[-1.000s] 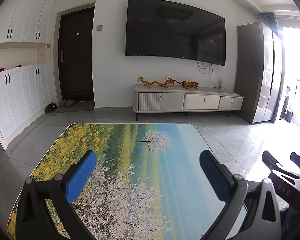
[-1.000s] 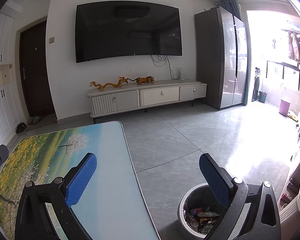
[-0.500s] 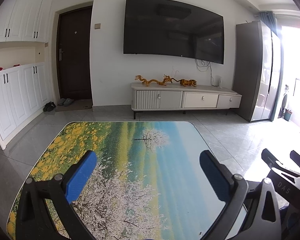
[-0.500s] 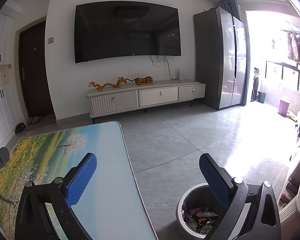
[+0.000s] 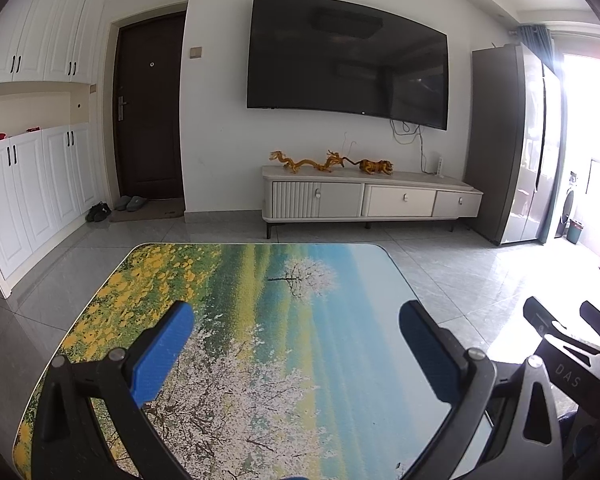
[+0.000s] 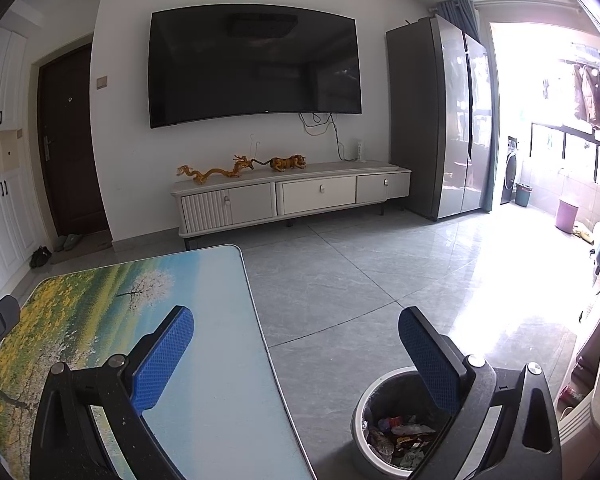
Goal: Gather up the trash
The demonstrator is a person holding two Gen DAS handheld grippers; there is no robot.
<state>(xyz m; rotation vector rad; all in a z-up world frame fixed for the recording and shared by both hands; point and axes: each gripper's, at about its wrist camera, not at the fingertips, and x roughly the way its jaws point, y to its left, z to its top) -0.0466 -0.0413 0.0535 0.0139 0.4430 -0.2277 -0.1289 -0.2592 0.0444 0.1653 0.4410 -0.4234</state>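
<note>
Grey trash bin (image 6: 374, 400) below right gripper (image 6: 296, 344) fingers (image 6: 430, 354), wrappers (image 6: 400, 436) inside.

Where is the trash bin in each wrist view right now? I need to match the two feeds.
Left wrist: the trash bin is not in this picture; the right gripper shows at the right edge instead.
Right wrist: the trash bin stands on the floor at lower right, beside the table, partly behind the right finger, with wrappers inside.
Shared landmark: the wall TV above the TV cabinet.
</note>
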